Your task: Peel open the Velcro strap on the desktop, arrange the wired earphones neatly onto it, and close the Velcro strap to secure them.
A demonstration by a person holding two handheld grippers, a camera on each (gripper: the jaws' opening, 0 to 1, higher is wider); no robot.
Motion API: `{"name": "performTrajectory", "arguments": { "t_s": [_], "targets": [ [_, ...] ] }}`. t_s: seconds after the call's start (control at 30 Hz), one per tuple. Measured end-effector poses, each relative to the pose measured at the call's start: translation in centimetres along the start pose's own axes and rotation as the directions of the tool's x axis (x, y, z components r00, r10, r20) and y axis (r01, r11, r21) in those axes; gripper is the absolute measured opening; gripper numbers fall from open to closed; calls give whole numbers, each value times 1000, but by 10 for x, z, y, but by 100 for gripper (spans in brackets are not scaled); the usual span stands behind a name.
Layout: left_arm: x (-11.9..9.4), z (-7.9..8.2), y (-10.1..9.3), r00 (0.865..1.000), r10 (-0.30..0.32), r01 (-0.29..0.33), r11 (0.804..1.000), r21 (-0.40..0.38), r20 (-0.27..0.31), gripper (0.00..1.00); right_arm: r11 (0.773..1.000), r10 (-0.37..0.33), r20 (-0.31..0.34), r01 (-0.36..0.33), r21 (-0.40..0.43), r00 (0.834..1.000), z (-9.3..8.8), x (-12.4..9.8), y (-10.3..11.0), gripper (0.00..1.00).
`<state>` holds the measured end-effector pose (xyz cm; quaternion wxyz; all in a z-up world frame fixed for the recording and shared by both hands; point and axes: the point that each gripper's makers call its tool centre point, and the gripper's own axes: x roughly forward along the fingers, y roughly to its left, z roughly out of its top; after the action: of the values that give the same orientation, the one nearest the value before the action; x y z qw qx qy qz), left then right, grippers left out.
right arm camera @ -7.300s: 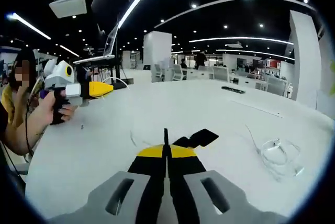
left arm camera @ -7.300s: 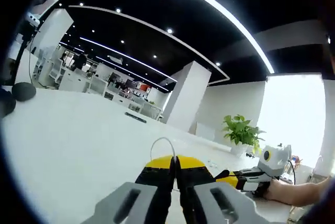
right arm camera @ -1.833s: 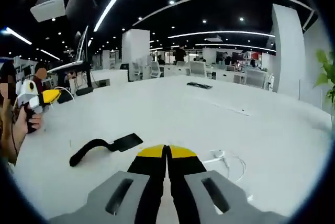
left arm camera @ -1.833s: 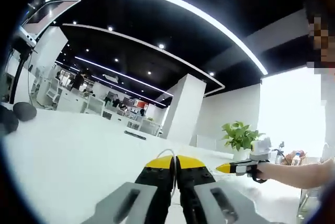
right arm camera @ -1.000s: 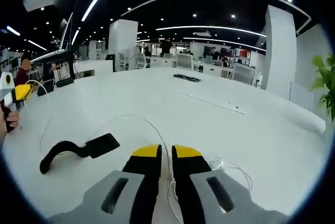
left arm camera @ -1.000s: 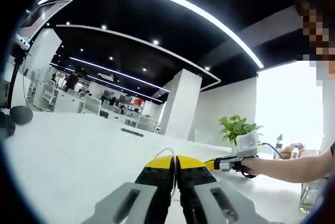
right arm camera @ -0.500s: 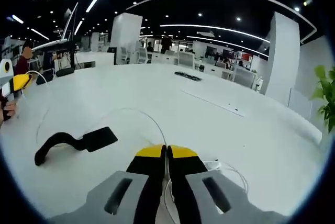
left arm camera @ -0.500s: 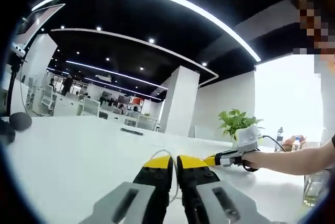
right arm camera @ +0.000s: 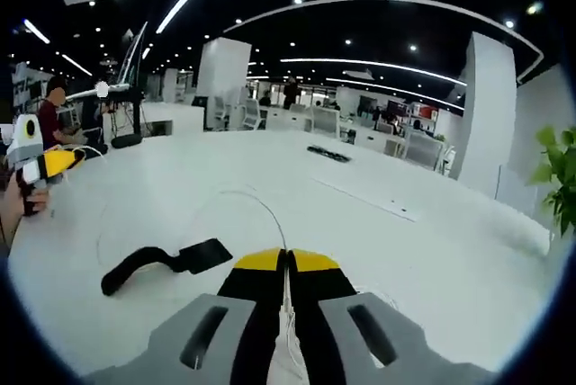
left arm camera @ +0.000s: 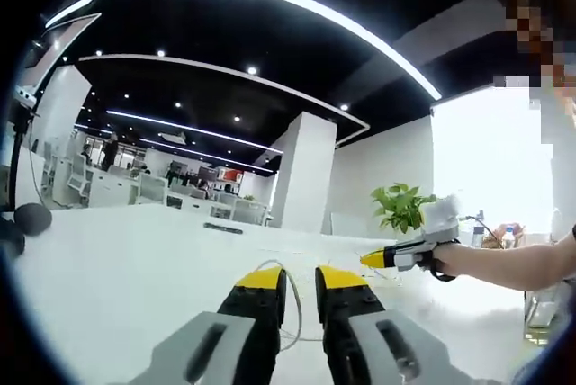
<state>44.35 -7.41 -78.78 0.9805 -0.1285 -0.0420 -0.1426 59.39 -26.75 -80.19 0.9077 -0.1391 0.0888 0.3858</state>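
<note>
Right gripper view: black Velcro strap (right arm camera: pixel 166 264) lies opened on the white desktop (right arm camera: pixel 378 223), left of the right gripper (right arm camera: pixel 287 270).
Its jaws pinch the white earphone cable (right arm camera: pixel 261 210); the left gripper (left arm camera: pixel 301 282) stands parted around a cable loop.

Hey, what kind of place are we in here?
Most likely a big open-plan office: rows of desks and chairs stretch back under long ceiling light strips, with a potted plant by the wall and a wide white table up front.
</note>
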Motion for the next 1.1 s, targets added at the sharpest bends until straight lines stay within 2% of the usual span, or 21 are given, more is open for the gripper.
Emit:
{"name": "performTrajectory", "arguments": {
  "t_s": [0.1, 0.2, 0.3, 0.33, 0.43, 0.57, 0.7, 0.9, 1.0, 1.1],
  "targets": [
    [0, 0, -1, 1000, -4, 4, 1000, 6, -2, 19, 1000, 22, 29, -21, -14, 999, 10, -16, 12, 5],
    [0, -1, -1, 1000, -6, 6, 1000, 18, -5, 25, 999, 41, 50, -39, -26, 998, 18, -32, 23, 5],
    [0, -1, 7, 999, 36, -36, 998, 49, -11, 35, 998, 65, 59, -64, -29, 996, 22, -47, 35, 5],
    [0, 0, 11, 998, 57, -57, 996, 63, -9, 36, 997, 75, 58, -74, -26, 995, 22, -51, 39, 5],
    [-2, 2, 14, 998, 63, -63, 997, 52, -7, 36, 995, 96, 61, -95, -21, 994, 22, -63, 49, 5],
    [-10, 9, 7, 999, 33, -33, 999, 15, 16, 36, 989, 149, 64, -149, -4, 987, 20, -72, 72, 5],
    [-20, 16, -5, 999, 5, -6, 1000, 26, 35, 36, 980, 201, 64, -201, -13, 978, 20, -77, 95, 5],
    [-26, 30, -40, 994, -89, 83, 992, 97, 57, 35, 959, 282, 84, -284, 16, 956, 27, -80, 126, 5],
    [-30, 32, -63, 990, -130, 121, 982, 147, 50, 35, 948, 311, 103, -316, 39, 945, 31, -83, 140, 5],
    [-32, 23, -82, 985, -174, 167, 957, 237, 9, 35, 933, 345, 127, -354, 57, 930, 35, -86, 156, 5]
  ]
}}
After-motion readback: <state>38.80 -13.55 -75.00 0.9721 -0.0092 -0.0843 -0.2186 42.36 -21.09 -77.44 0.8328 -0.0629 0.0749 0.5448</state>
